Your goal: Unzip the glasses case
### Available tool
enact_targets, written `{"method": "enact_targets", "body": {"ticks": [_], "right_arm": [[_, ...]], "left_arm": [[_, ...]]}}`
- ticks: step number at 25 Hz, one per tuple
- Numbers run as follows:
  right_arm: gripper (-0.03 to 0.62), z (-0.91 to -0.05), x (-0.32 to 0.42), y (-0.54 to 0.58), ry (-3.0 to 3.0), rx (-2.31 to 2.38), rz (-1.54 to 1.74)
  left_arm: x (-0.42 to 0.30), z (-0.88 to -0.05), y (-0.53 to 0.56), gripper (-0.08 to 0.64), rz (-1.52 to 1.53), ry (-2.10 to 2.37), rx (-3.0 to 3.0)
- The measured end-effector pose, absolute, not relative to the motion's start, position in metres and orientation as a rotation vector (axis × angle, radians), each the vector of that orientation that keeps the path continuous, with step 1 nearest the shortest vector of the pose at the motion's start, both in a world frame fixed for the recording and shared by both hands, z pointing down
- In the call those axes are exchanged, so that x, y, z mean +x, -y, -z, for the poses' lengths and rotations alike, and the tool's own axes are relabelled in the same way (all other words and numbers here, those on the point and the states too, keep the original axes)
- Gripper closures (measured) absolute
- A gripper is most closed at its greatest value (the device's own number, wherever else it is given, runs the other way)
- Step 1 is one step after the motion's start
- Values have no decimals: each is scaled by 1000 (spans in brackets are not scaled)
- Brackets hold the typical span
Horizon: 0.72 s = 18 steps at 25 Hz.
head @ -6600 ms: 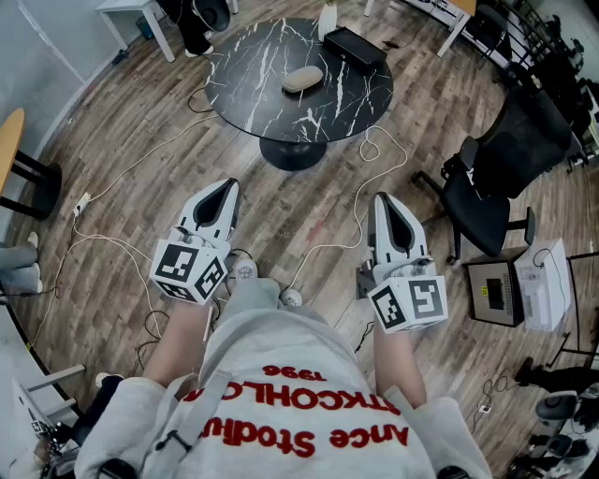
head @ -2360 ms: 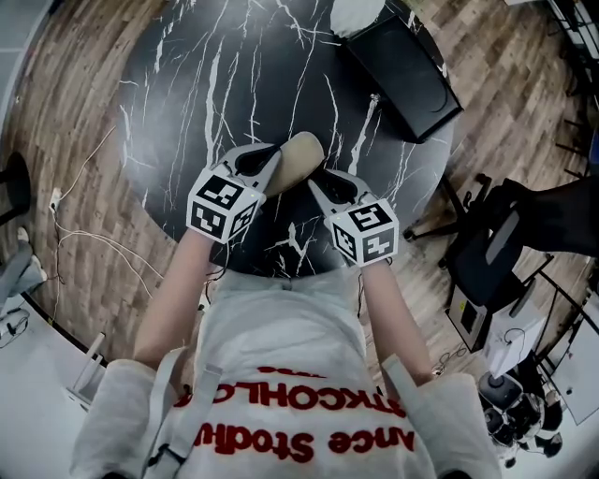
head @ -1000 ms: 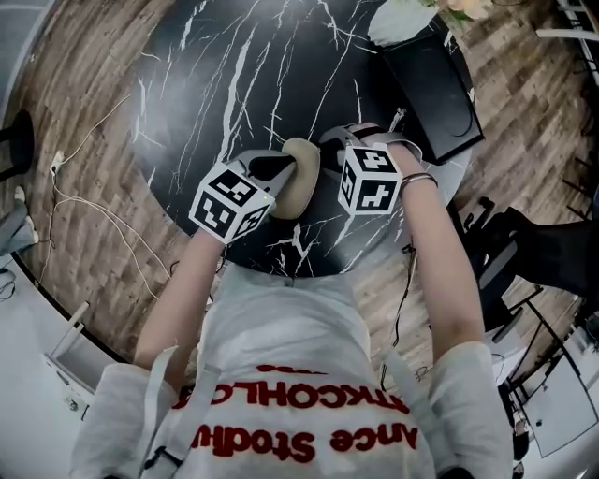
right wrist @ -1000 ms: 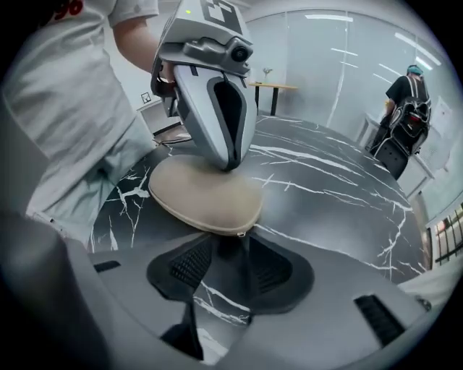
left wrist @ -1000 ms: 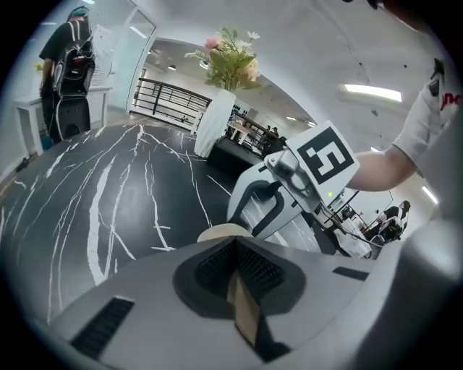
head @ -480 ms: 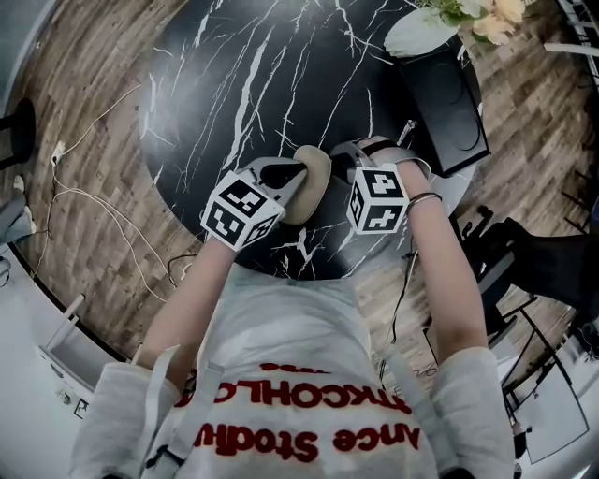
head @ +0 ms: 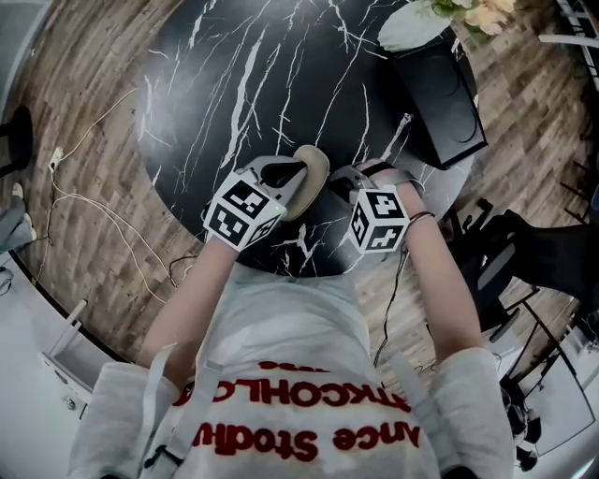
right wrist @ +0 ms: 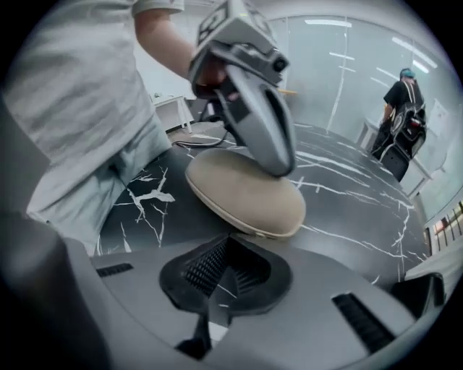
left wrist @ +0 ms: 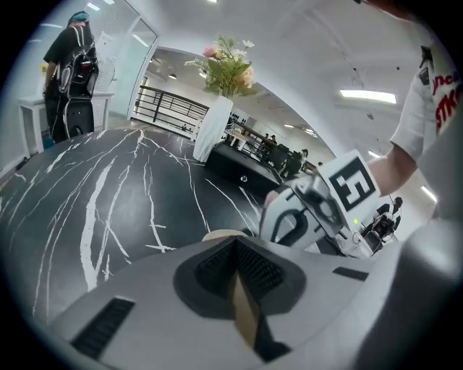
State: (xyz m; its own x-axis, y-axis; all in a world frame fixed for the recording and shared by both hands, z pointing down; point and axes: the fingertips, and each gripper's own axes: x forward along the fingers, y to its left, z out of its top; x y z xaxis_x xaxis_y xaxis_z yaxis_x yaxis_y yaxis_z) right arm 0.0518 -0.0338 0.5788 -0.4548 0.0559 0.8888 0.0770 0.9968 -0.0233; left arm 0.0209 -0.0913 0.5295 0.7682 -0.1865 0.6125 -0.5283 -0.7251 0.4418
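Note:
The beige oval glasses case [head: 309, 171] lies on the black marble table [head: 234, 75], near its front edge. My left gripper [head: 296, 172] is shut on the case's left end; in the left gripper view a beige edge [left wrist: 244, 312] shows between its pads. My right gripper [head: 338, 179] sits just right of the case with its jaws shut. In the right gripper view the case [right wrist: 246, 191] lies just beyond my right gripper [right wrist: 228, 238], its near rim close to the tips. I cannot tell whether a zip pull is pinched there.
A black box [head: 440, 79] and a white vase with flowers [head: 412, 23] stand at the table's back right. An office chair [head: 529, 253] is beyond the table's right edge. Cables [head: 84, 215] lie on the wooden floor at the left. A person [right wrist: 404, 97] stands far off.
My right gripper has closed its jaws and drawn back toward the table's front edge beside the case. My left gripper has kept its hold and stayed in place.

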Motion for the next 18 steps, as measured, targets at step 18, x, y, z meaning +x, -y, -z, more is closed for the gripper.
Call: {"method": "enact_targets", "body": {"ticks": [18], "right_arm": [[526, -568, 53, 60, 2119, 288, -152]], "left_arm": [[-21, -532, 53, 558, -847, 518, 2282]]}}
